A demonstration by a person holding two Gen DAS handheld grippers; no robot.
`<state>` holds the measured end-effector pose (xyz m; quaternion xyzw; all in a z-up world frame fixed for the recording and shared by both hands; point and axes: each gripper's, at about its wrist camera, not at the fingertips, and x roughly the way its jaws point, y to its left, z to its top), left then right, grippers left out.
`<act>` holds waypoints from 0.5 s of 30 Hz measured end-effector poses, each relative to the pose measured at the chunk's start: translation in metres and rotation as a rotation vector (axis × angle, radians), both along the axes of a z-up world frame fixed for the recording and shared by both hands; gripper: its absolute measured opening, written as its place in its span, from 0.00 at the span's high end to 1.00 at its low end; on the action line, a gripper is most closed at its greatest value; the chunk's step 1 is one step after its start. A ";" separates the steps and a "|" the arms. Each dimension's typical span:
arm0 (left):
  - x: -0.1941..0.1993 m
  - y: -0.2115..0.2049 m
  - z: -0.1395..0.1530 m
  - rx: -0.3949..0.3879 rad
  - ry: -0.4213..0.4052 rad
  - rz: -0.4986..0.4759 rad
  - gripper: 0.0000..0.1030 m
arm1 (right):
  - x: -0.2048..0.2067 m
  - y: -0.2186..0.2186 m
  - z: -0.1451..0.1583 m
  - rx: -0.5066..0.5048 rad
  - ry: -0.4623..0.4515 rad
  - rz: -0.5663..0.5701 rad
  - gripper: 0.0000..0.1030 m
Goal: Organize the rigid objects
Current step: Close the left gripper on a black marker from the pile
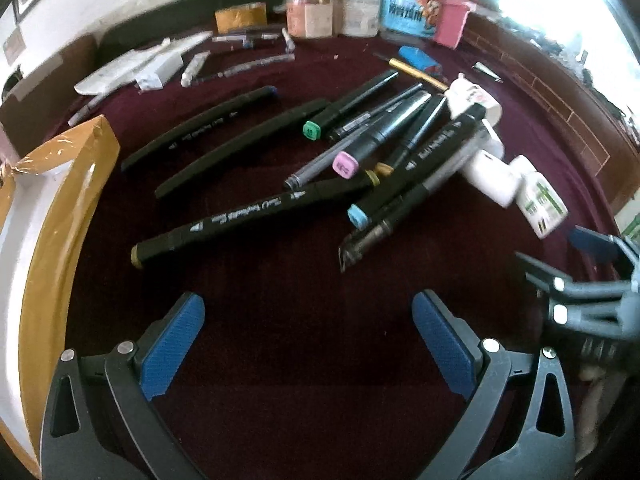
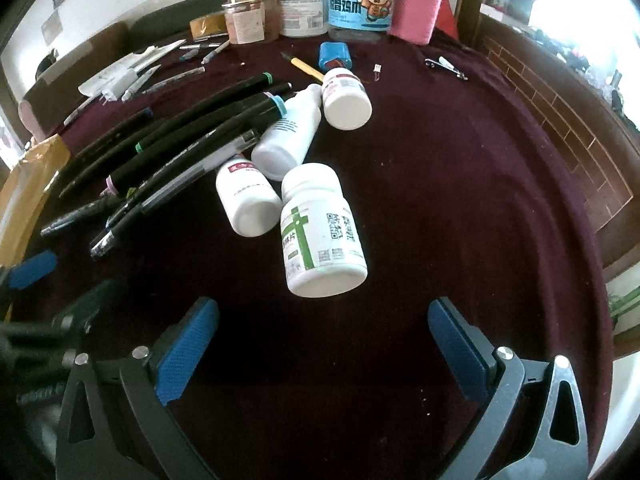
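2 gaping grippers (image 1: pixel 308 344) (image 2: pixel 324 352) (both empty) near 4 bottles (image 2: pixel 320 224)

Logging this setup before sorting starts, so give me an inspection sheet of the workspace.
Surface: dark maroon cloth, visible over the table.
Job's things: black markers in a loose pile; four white bottles lying clustered beside them.
Clutter: jars, pink container, blue case, nail clipper at the back.
Tongs: left tongs and right tongs open, empty.
Cables: nothing seen.
Surroundings: taped box at left; brick-pattern wall at right.

Left gripper (image 1: pixel 308 340) and right gripper (image 2: pixel 323 344) both spread wide, seemingly empty.
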<state>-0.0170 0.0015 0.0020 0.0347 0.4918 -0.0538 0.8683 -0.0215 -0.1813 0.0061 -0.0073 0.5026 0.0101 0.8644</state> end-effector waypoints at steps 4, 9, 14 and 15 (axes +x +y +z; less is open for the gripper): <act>-0.012 -0.001 0.001 0.004 -0.033 0.003 0.00 | 0.001 -0.001 -0.001 0.003 0.004 0.003 0.01; -0.019 0.008 0.005 -0.037 -0.033 0.016 0.02 | -0.024 -0.012 0.022 -0.002 -0.052 -0.104 0.04; -0.060 0.056 0.050 -0.212 -0.183 0.016 0.02 | -0.082 -0.018 0.088 -0.025 -0.343 -0.180 0.04; -0.071 0.072 0.065 -0.269 -0.236 0.006 0.02 | -0.094 -0.016 0.101 -0.019 -0.428 -0.190 0.03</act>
